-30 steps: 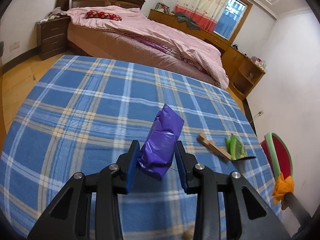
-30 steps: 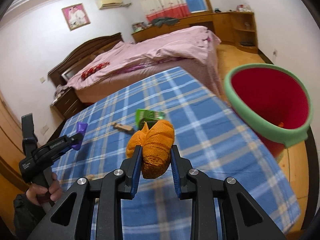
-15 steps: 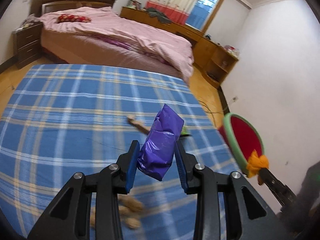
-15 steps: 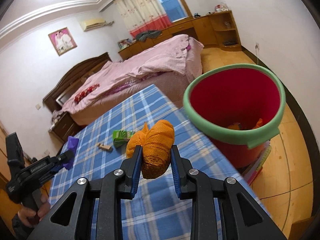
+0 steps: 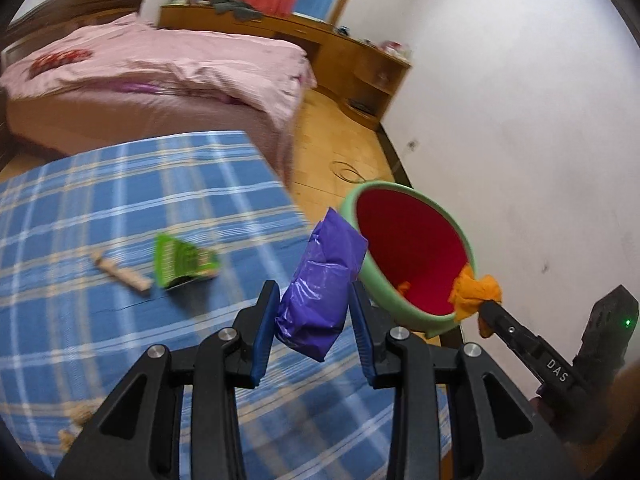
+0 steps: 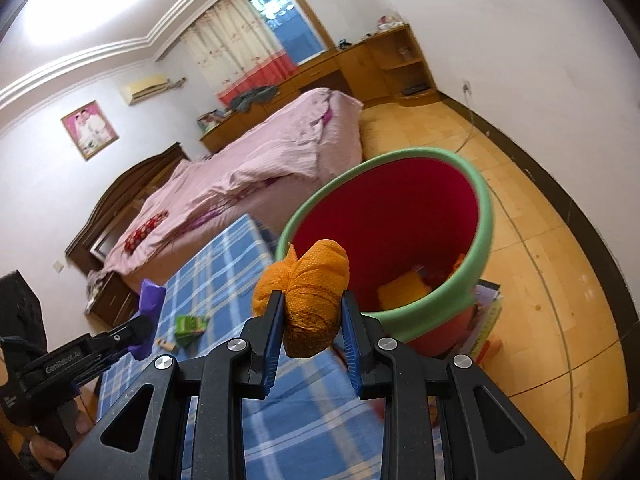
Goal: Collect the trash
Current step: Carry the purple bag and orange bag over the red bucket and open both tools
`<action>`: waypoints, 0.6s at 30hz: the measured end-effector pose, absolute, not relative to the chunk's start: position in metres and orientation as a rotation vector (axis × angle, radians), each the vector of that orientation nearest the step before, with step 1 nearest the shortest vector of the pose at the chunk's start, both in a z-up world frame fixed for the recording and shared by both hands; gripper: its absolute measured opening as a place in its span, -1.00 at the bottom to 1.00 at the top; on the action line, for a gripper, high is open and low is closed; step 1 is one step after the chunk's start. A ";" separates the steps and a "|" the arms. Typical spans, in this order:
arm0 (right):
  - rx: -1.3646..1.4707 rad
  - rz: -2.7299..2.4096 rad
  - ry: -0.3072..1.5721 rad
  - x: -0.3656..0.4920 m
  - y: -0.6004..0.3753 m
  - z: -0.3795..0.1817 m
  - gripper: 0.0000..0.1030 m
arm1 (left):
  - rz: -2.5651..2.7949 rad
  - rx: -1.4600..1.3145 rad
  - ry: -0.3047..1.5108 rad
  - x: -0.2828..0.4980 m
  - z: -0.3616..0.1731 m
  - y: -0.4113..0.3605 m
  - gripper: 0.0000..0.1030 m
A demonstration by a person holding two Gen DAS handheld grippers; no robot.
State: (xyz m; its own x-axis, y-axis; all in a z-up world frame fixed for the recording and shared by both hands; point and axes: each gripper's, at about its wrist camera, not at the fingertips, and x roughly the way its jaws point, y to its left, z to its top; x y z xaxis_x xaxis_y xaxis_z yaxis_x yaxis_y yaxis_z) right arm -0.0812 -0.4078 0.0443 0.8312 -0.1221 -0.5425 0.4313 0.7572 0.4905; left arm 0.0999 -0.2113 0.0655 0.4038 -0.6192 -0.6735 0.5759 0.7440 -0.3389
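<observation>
Worktop under blue plaid cloth, spread below and left of left fingers. On cloth, ahead-left of those fingers: green wrapper, flat; wood block just left of wrapper, near, contact unclear through blur. Pale crumbs at near-left edge, beside finger base. Floor, wood, right of worktop: bucket stands there, ahead of right fingers, close by worktop corner; books at its base.
</observation>
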 end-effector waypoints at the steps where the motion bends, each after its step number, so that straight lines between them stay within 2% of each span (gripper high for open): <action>1: 0.650 -0.322 0.510 -0.082 -0.411 0.043 -0.46 | -0.769 -0.043 0.874 0.099 0.065 -0.220 -0.31; 18: 0.686 -0.399 0.533 -0.074 -0.475 0.020 -0.46 | -0.866 0.103 0.918 0.114 0.034 -0.344 -0.31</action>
